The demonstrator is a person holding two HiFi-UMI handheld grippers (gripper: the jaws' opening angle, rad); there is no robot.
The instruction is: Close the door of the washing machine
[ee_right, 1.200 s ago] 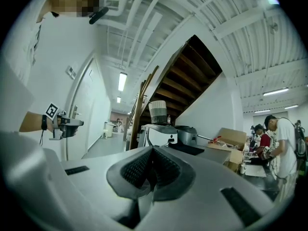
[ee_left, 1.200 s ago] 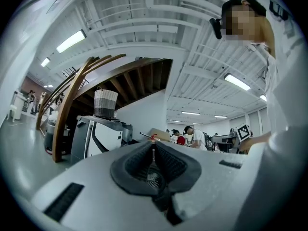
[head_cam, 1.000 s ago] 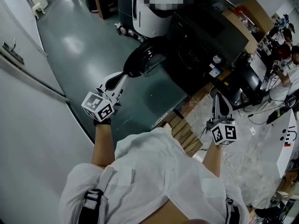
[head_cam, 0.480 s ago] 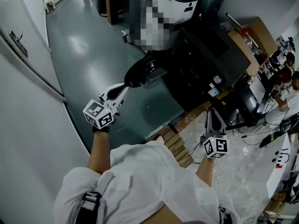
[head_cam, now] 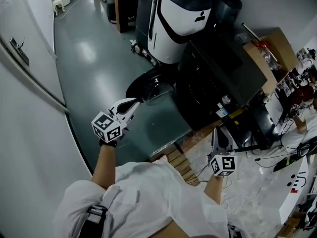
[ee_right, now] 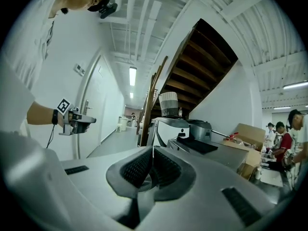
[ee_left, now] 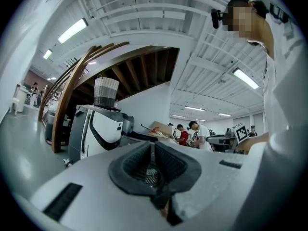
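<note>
Advancing on the black front-loading washing machine (head_cam: pixel 213 78), the left gripper (head_cam: pixel 135 101), jaws together, has apparently pushed its round dark door (head_cam: pixel 148 89) inward; door remains ajar. Right gripper (head_cam: pixel 218 131) closed, empty.

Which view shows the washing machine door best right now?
Head view: the round door stands open at the front of the dark washing machine, just beyond the left gripper. Both gripper views look over their own shut jaws towards the machine's top; neither shows the door.

Black front-loading washing machine (head_cam: pixel 218 68); its round, glossy dark door (head_cam: pixel 148 86) stands swung open at its left.
</note>
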